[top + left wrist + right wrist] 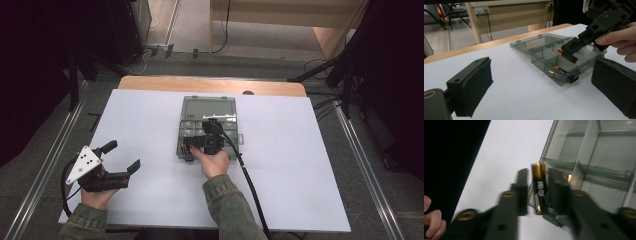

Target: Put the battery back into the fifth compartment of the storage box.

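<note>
A clear grey compartment box [231,131] lies open mid-table, its lid [208,107] flat behind it. My right gripper [189,147] hovers over the box's near left part, pointing left. In the right gripper view a black and gold battery [538,188] stands upright between the jaws of the right gripper [537,193]. A narrow gap shows on its left side, and the right pad is at its other side. The battery's gold end [560,51] peeks out of the right gripper [570,50]. My left gripper [122,156] rests open and empty at the table's near left.
Two more batteries [556,72] lie in the box's [541,61] near corner compartment. The other compartments [599,160] look empty. The white table top [300,165] ends in a wooden strip [210,85] at the back. A black cable [247,175] trails from the right gripper.
</note>
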Demonstrator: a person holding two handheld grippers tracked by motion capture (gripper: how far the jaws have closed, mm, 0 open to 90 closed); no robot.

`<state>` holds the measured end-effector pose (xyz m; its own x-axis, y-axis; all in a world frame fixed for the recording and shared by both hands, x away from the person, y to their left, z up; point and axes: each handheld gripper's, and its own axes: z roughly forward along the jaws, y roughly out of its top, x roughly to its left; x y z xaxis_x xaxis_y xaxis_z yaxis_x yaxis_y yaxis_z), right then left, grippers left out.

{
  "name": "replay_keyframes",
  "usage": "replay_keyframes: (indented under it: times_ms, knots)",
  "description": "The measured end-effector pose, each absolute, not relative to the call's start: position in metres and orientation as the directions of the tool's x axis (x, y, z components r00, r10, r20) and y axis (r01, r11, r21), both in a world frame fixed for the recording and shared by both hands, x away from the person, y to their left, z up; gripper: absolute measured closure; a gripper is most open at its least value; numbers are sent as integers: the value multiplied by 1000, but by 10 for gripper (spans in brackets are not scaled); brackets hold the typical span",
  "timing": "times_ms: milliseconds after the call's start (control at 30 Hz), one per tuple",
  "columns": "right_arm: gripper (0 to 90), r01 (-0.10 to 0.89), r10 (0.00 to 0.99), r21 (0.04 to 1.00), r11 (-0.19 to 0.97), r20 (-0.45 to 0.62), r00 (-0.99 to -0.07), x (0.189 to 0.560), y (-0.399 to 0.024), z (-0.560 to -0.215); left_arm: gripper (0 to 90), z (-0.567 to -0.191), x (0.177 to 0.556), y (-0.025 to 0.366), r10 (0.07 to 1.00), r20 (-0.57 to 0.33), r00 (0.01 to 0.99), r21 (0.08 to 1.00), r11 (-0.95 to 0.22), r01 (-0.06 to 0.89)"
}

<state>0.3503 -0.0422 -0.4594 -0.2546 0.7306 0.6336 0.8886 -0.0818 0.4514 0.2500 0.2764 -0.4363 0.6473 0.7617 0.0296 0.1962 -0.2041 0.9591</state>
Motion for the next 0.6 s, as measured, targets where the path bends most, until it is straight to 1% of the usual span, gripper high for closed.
replay_keyframes:
  times_ms: [100, 200, 233, 333, 400, 567, 600]
  knots:
    - [611, 886, 742, 457, -78, 620, -254, 350, -42, -459, 34, -436, 250, 277, 761, 31, 648, 959, -206, 196]
    - [498, 881, 753, 467, -77, 607, -256, 349, -45, -457, 34, -436, 250, 276, 761, 30, 648, 959, -205, 196]
    - [431, 876, 758, 477, -73, 597, -262, 348, -46, -456, 34, -436, 250, 276, 761, 30, 649, 959, -205, 196]
    - [297, 861, 770, 506, -45, 567, -293, 345, -50, -453, 34, -436, 250, 276, 761, 30, 648, 959, -204, 196]
    - [245, 854, 769, 520, -32, 559, -312, 345, -53, -451, 34, -436, 250, 276, 762, 31, 646, 959, -204, 195]
    - [168, 836, 777, 549, 22, 517, -360, 343, -63, -447, 35, -436, 249, 276, 765, 31, 644, 960, -202, 193]
    - [138, 832, 783, 554, 30, 504, -364, 342, -65, -446, 34, -436, 249, 276, 765, 32, 643, 960, -202, 192]
